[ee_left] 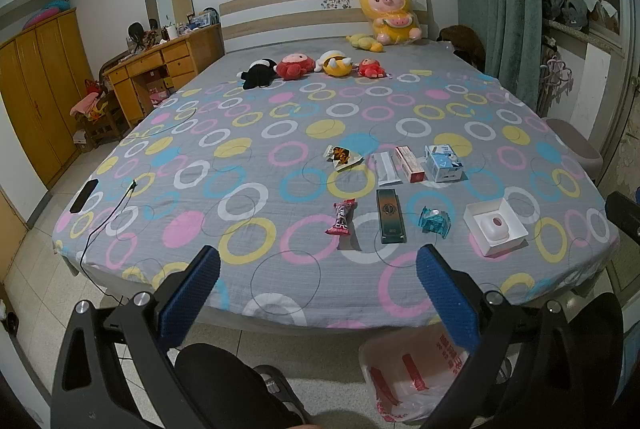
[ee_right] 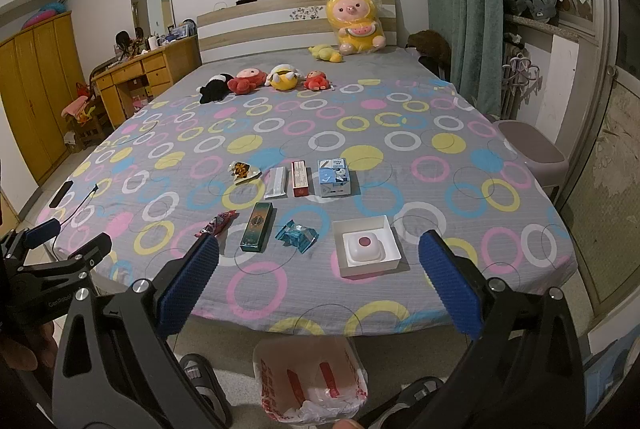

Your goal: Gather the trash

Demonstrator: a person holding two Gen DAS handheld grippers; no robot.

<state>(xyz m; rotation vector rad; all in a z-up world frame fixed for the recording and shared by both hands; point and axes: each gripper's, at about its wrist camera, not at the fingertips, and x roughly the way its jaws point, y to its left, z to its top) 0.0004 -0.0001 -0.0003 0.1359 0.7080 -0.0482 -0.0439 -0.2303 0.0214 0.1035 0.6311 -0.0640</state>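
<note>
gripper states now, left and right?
Left gripper: open, holding nothing, above the bed's near edge.
Right gripper: open, holding nothing, also short of the trash.

Both wrist views at the bed (ee_left: 280, 157) foot, facing the headboard (ee_right: 296, 15), right view slightly rightward, sharing the bedspread

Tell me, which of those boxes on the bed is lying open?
The white square box nearest the bed's right corner: it has no lid, showing a white holder inside. The other boxes are closed.
</note>
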